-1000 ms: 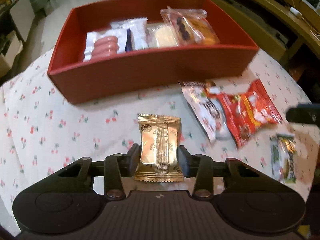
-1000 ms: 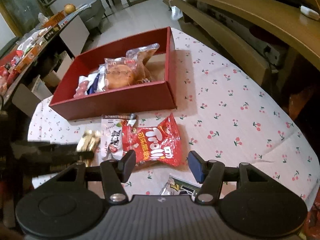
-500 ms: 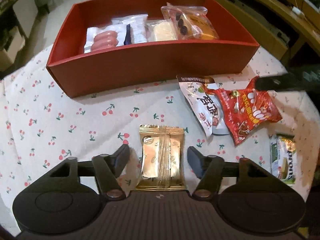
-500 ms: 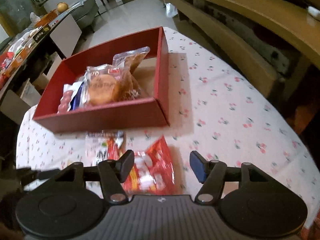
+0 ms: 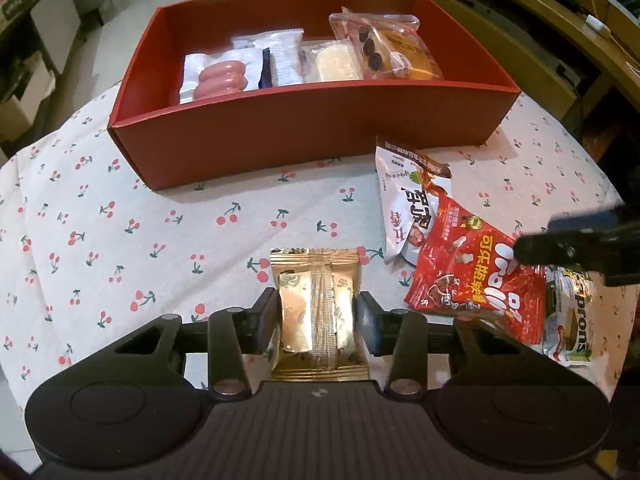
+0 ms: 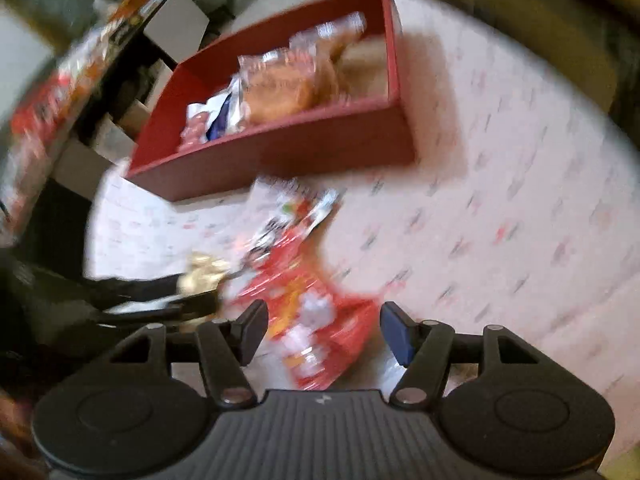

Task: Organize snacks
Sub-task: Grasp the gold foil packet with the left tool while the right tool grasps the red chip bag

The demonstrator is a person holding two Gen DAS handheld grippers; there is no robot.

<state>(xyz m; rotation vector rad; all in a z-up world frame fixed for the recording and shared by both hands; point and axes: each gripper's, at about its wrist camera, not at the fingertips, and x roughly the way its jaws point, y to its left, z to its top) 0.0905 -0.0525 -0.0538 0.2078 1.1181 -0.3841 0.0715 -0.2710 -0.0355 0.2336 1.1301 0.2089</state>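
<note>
A gold snack packet (image 5: pixel 316 280) lies on the cherry-print cloth between the jaws of my left gripper (image 5: pixel 317 303). The jaws are closing and both pads touch the packet's sides. My right gripper (image 6: pixel 322 318) stands open just above a red gummy packet (image 6: pixel 316 320), nothing pressed between its pads; that view is blurred by motion. In the left wrist view the right gripper (image 5: pixel 540 236) shows as a dark shape over the red packet (image 5: pixel 472 272). The red box (image 5: pixel 312 132) at the back holds sausages, wafers and cake packets.
A white-and-brown packet (image 5: pixel 408 208) lies half under the red one. A green-labelled packet (image 5: pixel 572 320) rests at the right near the table edge. A wooden bench runs behind the table, and cluttered furniture stands off to the left.
My left jaws opened off the gold packet, then came back in against it. My right gripper swung in and down over the red packet.
</note>
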